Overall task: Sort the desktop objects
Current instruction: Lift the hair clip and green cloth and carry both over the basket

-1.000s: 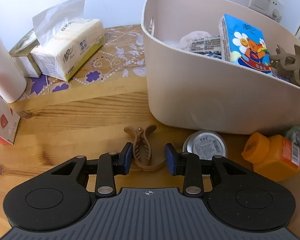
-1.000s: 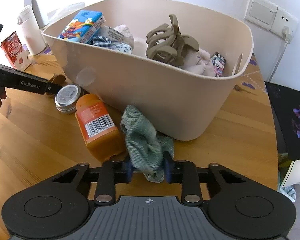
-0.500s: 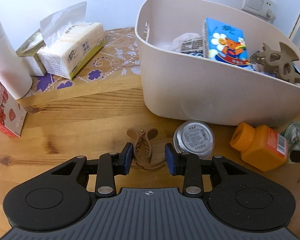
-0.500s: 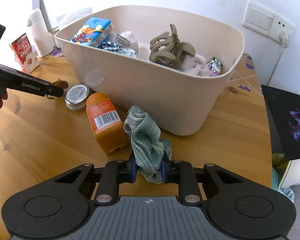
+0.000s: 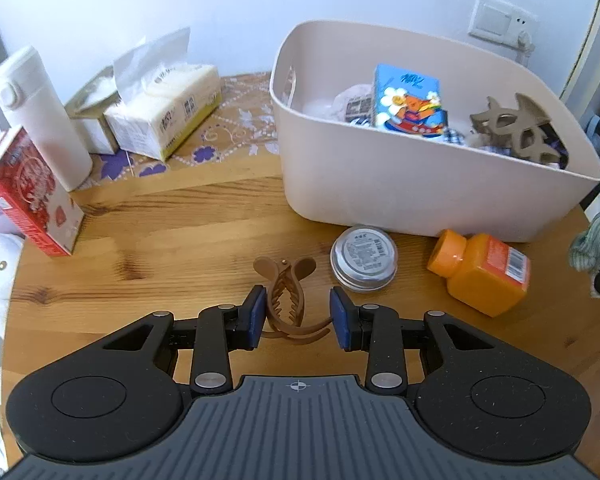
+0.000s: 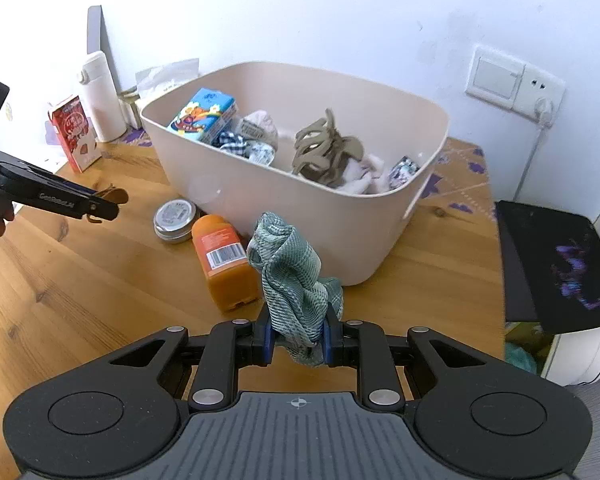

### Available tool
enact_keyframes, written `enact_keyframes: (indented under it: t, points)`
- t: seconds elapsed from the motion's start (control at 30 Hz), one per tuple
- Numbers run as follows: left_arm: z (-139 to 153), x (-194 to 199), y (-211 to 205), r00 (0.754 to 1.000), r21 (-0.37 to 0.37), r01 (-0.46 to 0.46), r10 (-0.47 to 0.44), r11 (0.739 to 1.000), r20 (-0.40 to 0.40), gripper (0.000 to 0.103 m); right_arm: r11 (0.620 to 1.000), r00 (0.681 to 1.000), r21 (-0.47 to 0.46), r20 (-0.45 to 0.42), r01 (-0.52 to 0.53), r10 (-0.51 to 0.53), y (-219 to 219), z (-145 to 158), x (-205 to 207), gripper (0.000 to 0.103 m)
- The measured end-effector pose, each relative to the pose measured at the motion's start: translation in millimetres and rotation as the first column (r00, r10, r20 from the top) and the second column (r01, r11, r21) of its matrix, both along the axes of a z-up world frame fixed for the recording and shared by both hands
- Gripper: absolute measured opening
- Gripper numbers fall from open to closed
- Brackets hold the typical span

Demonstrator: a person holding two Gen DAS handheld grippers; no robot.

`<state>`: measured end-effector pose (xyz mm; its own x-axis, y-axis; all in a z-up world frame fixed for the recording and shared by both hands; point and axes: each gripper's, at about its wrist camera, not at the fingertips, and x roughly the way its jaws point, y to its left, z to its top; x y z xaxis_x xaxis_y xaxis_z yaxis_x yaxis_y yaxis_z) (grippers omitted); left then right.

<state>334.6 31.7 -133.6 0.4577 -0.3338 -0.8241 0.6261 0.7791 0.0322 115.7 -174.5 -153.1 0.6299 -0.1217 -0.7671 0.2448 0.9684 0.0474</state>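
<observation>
A brown hair claw clip (image 5: pixel 286 294) lies between the blue pads of my left gripper (image 5: pixel 298 316). The jaws stand apart, the left pad close to the clip, and whether they grip it is unclear. In the right wrist view the left gripper (image 6: pixel 100 210) hangs above the table with the clip at its tip. My right gripper (image 6: pixel 298 340) is shut on a green checked cloth (image 6: pixel 294 276) and holds it up in front of the beige bin (image 6: pixel 284 216). The bin holds a blue tissue pack (image 6: pixel 202 114), a taupe claw clip (image 6: pixel 324 152) and several small items.
A round tin (image 5: pixel 363 258) and an orange bottle (image 5: pixel 480 274) lie on the wooden table in front of the bin. A white flask (image 5: pixel 40 116), a red carton (image 5: pixel 30 192) and a tissue pack (image 5: pixel 168 114) stand at the back left. A black stool (image 6: pixel 556 264) sits to the right.
Both grippers have risen and pulled back from the bin. The green cloth has come off the table in my right gripper. The brown clip stays between the left pads.
</observation>
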Motion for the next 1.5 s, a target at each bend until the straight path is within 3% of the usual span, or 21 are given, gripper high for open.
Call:
enact_keyframes:
  t: [0.73, 1.13, 1.5]
  points:
    - [85, -42, -1, 0.989, -0.148, 0.034, -0.012, 0.988, 0.148, 0.035, 0.993, 0.987, -0.113, 0.155, 0.047, -0.029, -14, 60, -43, 0.021]
    - [123, -34, -21, 0.969, -0.185, 0.105, -0.06, 0.977, 0.238, 0.035, 0.981, 0.971, -0.187, 0.237, 0.052, -0.006, -21, 96, -27, 0.021]
    - [147, -19, -59, 0.943, -0.196, 0.19, -0.124, 0.962, 0.308, 0.035, 0.965, 0.973, -0.261, 0.227, 0.031, 0.03, -29, 109, 4, 0.021]
